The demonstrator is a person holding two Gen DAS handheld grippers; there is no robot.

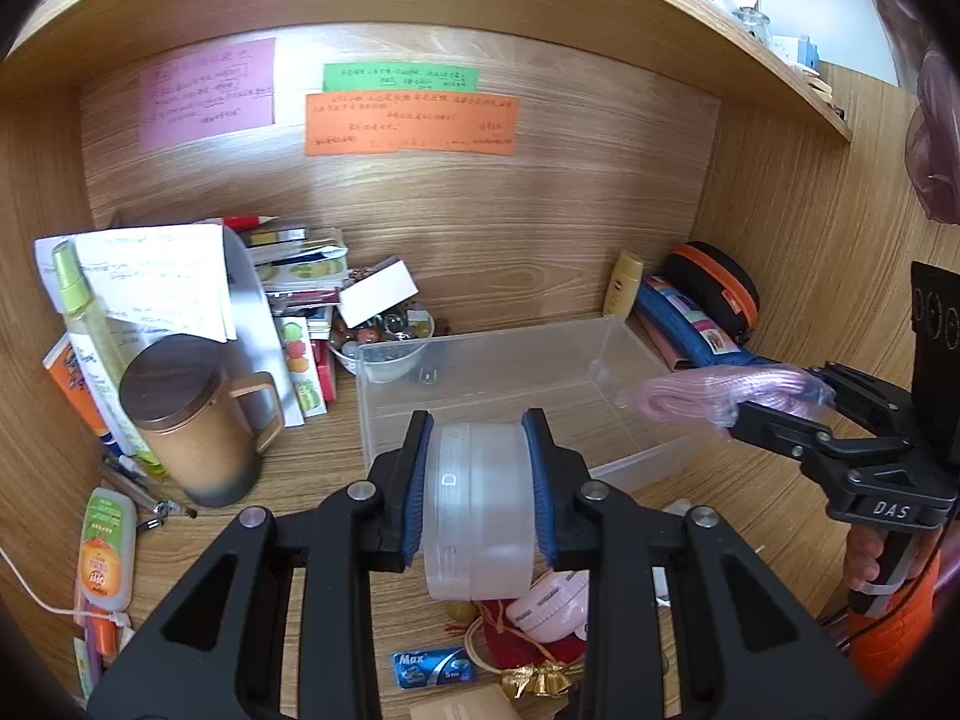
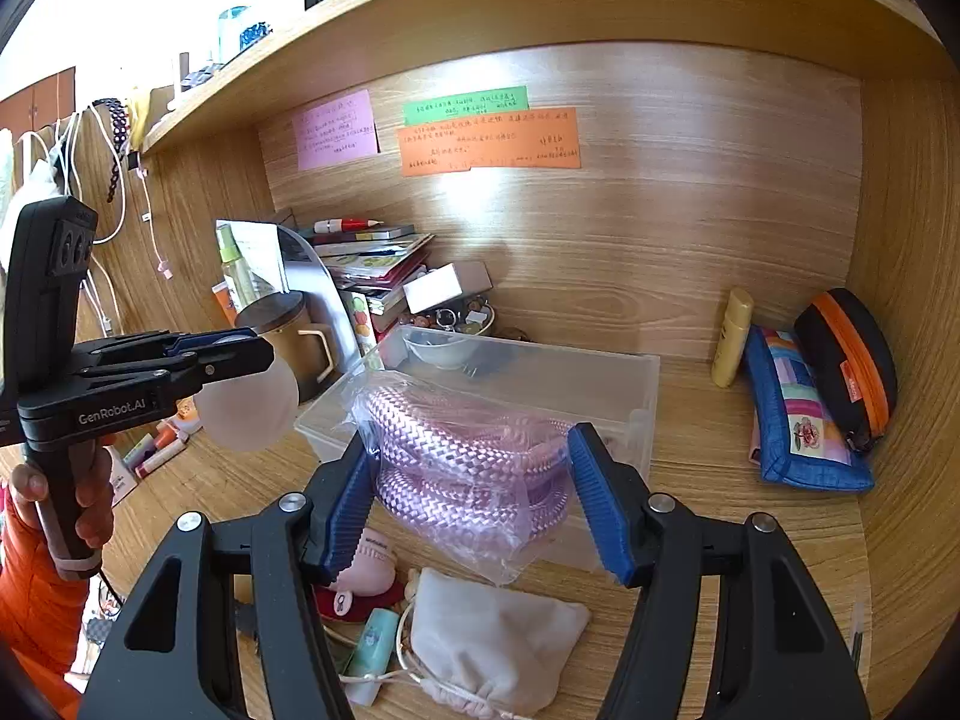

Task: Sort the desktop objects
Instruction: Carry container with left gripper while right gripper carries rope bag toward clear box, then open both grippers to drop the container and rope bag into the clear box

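My left gripper (image 1: 478,483) is shut on a frosted white round jar (image 1: 478,516), held above the desk just in front of a clear plastic bin (image 1: 636,354). In the right wrist view the jar (image 2: 249,405) hangs left of the bin (image 2: 630,396). My right gripper (image 2: 474,498) holds a bag of pink braided cord (image 2: 468,468) between its blue pads, over the bin's near edge. In the left wrist view the cord (image 1: 708,393) sticks out of the right gripper (image 1: 774,414) above the bin's right side.
A brown lidded mug (image 1: 198,426), a spray bottle (image 1: 90,336), books (image 1: 300,276) and a bowl of trinkets (image 1: 384,336) crowd the back left. A yellow bottle (image 2: 732,339), blue pouch (image 2: 798,420) and black-orange case (image 2: 852,360) lie right. A white drawstring bag (image 2: 492,642) and small items lie in front.
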